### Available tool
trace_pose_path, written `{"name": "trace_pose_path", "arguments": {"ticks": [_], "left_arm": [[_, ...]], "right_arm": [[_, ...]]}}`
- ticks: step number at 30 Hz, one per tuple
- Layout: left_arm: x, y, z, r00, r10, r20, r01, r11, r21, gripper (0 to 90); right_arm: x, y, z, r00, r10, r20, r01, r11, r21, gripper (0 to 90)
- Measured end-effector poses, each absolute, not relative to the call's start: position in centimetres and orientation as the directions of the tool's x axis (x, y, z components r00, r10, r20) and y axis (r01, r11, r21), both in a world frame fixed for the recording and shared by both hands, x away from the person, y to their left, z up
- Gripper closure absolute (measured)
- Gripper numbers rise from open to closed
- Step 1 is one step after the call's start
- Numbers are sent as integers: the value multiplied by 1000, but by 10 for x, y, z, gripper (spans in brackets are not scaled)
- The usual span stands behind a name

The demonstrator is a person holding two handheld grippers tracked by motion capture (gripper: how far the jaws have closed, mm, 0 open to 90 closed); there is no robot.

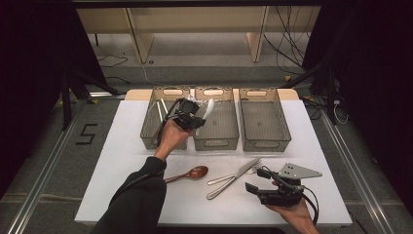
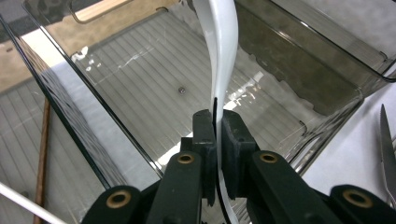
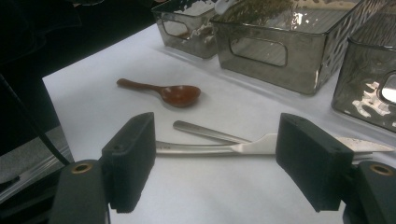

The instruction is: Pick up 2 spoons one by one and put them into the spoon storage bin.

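A white table (image 1: 122, 195) stands on grey floor, with black drapes at both sides and wooden shelving behind. Three smoky plastic bins sit in a row at its far edge. The left gripper (image 1: 191, 117) pinches a white spoon (image 1: 208, 108) by the handle, held above the middle bin (image 1: 216, 141). The right gripper (image 1: 256, 180) rests wide open and empty, near a knife (image 1: 234, 178), a fork (image 1: 229, 177) and a brown spoon (image 1: 192, 173) on the table.

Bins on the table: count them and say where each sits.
3, in a row along the far edge: left bin, middle bin under the left tongs, right bin.
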State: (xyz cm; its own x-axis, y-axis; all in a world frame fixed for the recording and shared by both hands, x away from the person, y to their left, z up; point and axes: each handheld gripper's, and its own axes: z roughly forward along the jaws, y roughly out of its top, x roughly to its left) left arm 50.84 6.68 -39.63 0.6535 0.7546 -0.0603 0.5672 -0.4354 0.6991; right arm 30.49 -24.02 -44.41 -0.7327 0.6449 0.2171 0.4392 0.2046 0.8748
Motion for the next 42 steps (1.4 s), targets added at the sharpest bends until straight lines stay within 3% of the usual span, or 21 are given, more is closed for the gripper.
{"name": "trace_pose_path", "arguments": {"ticks": [8, 9, 11, 12, 16, 22, 42], "left_arm": [[512, 64, -401, 637, 768, -67, 581, -422, 696, 821], [513, 64, -401, 628, 775, -79, 590, -407, 697, 775], [514, 63, -398, 617, 782, -85, 606, -404, 685, 588], [512, 63, -396, 619, 781, -82, 602, -404, 689, 548], [506, 70, -385, 623, 776, -100, 607, -399, 687, 412], [482, 86, -373, 645, 755, -116, 588, -393, 707, 289], [408, 126, -392, 697, 711, -90, 548, -447, 707, 194]], "right_arm": [[305, -239, -444, -735, 643, 215, 438, 208, 874, 296], [305, -239, -444, -735, 642, 216, 438, 208, 874, 296], [305, -239, -444, -736, 641, 216, 437, 208, 875, 296], [305, -239, -444, -736, 641, 217, 438, 208, 875, 296], [305, -239, -444, -735, 642, 219, 440, 207, 874, 296], [305, -240, -444, -732, 644, 222, 443, 202, 874, 296], [304, -239, -443, -731, 647, 218, 439, 201, 876, 296]]}}
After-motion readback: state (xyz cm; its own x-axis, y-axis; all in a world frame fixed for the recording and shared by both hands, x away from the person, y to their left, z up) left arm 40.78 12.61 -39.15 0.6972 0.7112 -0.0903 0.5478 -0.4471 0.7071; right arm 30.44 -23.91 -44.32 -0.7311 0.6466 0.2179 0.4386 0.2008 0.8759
